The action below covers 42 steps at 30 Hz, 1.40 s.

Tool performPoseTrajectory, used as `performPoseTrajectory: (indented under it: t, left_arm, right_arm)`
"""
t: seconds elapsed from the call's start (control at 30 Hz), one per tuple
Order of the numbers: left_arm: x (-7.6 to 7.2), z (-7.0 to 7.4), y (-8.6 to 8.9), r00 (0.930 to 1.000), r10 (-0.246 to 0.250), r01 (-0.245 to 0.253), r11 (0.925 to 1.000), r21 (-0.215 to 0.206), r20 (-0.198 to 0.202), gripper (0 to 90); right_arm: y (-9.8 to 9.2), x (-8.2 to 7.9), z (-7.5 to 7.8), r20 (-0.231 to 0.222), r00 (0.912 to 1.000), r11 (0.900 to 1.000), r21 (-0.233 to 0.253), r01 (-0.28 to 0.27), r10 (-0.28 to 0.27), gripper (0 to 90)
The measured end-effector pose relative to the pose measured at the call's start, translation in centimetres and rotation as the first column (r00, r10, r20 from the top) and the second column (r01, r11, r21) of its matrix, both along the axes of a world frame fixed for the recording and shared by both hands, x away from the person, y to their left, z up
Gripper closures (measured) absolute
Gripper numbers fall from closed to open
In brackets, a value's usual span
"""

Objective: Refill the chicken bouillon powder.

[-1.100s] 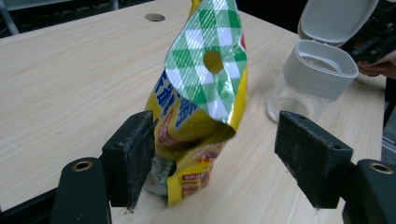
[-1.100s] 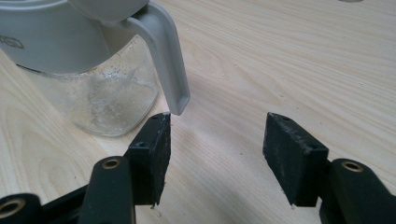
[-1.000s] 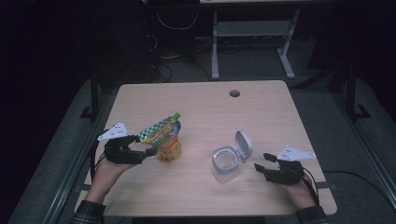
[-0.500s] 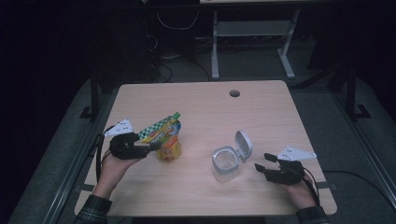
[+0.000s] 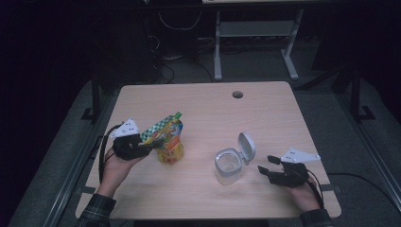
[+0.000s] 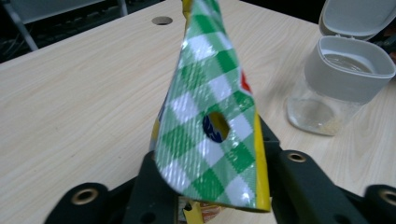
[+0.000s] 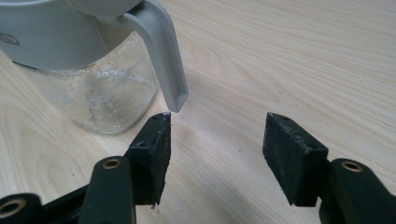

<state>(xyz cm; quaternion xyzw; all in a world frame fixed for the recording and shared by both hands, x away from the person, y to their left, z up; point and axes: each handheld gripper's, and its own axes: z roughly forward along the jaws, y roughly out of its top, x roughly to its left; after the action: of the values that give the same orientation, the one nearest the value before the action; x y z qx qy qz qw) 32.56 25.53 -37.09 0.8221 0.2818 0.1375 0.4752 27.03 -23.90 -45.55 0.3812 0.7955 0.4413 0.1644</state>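
A snack bag [image 5: 168, 137] with a green-and-white checked top and yellow-orange body stands on the table's left half. My left gripper [image 5: 150, 143] is shut on its top edge; in the left gripper view the checked flap [image 6: 212, 116] rises between the jaws. A clear jar [image 5: 228, 165] with a grey rim and an open flip lid [image 5: 247, 146] stands right of centre. My right gripper [image 5: 265, 164] lies open on the table just right of the jar. In the right gripper view the jar [image 7: 105, 88] sits just beyond the left jaw, and the lid's tab [image 7: 163, 60] hangs down above it.
The wooden table [image 5: 208, 109] has a round cable hole [image 5: 237, 94] near its far edge. A metal frame [image 5: 250, 38] and cables sit on the dark floor behind. Bare tabletop stretches between the bag and the jar.
The left gripper has lifted and swung the bag's top more upright and slightly right. The right gripper and the jar have stayed put.
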Motion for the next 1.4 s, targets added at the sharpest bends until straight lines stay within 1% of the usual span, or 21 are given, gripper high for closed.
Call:
performPoseTrajectory:
  t: [0.03,0.1,0.17,0.2,0.23,0.27,0.33,0.43,0.53,0.6,0.63,0.8,0.83,1.17,1.33,1.4]
  left_arm:
    - [0.0,0.0,0.0,1.0000,-0.001,0.001,1.0000,0.003,0.000,73.4]
    - [0.1,0.0,0.1,1.0000,-0.001,0.001,1.0000,-0.006,-0.002,77.0]
    - [0.2,0.0,0.2,1.0000,0.002,-0.002,1.0000,0.001,0.001,80.6]
    - [0.2,0.0,0.3,1.0000,0.001,-0.001,1.0000,-0.003,0.003,82.6]
    - [0.3,-0.1,0.4,0.9999,-0.005,0.005,0.9998,-0.020,-0.011,85.4]
    - [0.5,-0.2,0.5,0.9999,-0.008,0.008,0.9993,-0.036,-0.015,88.6]
    - [0.7,-0.2,0.5,0.9997,-0.009,0.008,0.9989,-0.045,-0.021,89.2]
    - [0.8,-0.2,0.6,0.9998,-0.006,0.005,0.9988,-0.049,-0.019,89.9]
    - [0.9,-0.2,0.7,0.9994,-0.002,0.000,0.9981,-0.062,-0.035,90.0]
    - [1.0,-0.1,0.6,0.9994,-0.004,0.002,0.9983,-0.058,-0.035,90.0]
    - [1.0,0.0,0.5,0.9990,-0.002,-0.001,0.9983,-0.058,-0.044,90.0]
    - [1.3,0.4,0.2,0.9986,0.000,-0.002,0.9989,-0.046,-0.053,90.0]
    - [1.3,0.5,0.2,0.9984,0.003,-0.006,0.9987,-0.051,-0.056,90.0]
    - [1.6,1.4,-0.8,0.9986,-0.015,0.013,0.9990,-0.044,-0.051,90.0]
    - [1.5,2.0,-1.1,0.9983,-0.034,0.032,0.9986,-0.041,-0.048,90.0]
    - [1.4,2.3,-1.2,0.9986,-0.035,0.032,0.9979,-0.056,-0.040,90.0]
  right_arm:
    - [0.0,0.0,0.0,0.000,1.0000,1.000,0.000,-0.001,0.001,41.5]
    - [0.0,0.0,0.0,-0.003,1.0000,1.000,-0.001,-0.001,0.001,41.6]
    - [0.0,0.0,0.0,-0.004,1.0000,1.000,0.000,-0.002,0.002,41.7]
    - [0.0,0.0,0.0,-0.004,1.0000,1.000,0.000,-0.002,0.002,41.7]
    - [0.0,0.0,0.0,-0.004,1.0000,1.000,0.000,-0.002,0.002,41.7]
    - [0.0,0.0,0.0,-0.004,1.0000,1.000,-0.001,-0.002,0.002,41.8]
    - [0.0,0.0,0.0,-0.006,1.0000,1.000,-0.001,-0.003,0.003,41.8]
    - [0.0,0.0,0.0,-0.006,1.0000,1.000,-0.002,-0.003,0.003,41.7]
    - [0.0,0.0,0.0,-0.004,1.0000,1.000,-0.001,-0.005,0.005,41.8]
    - [0.0,0.0,0.0,-0.007,1.0000,1.000,-0.001,-0.004,0.004,41.8]
    - [0.0,0.0,0.0,-0.007,1.0000,1.000,-0.001,-0.004,0.004,41.8]
    - [0.0,0.0,0.0,-0.008,1.0000,1.000,-0.001,-0.004,0.004,41.8]
    - [0.0,0.0,0.0,-0.007,1.0000,1.000,-0.002,-0.005,0.005,41.8]
    - [-0.1,0.0,0.0,-0.006,0.9999,1.000,0.001,-0.009,0.009,41.9]
    - [0.0,-0.1,0.1,-0.007,0.9999,1.000,0.008,-0.009,0.009,41.8]
    - [0.0,-0.3,0.1,-0.010,0.9999,1.000,0.014,-0.011,0.011,41.8]
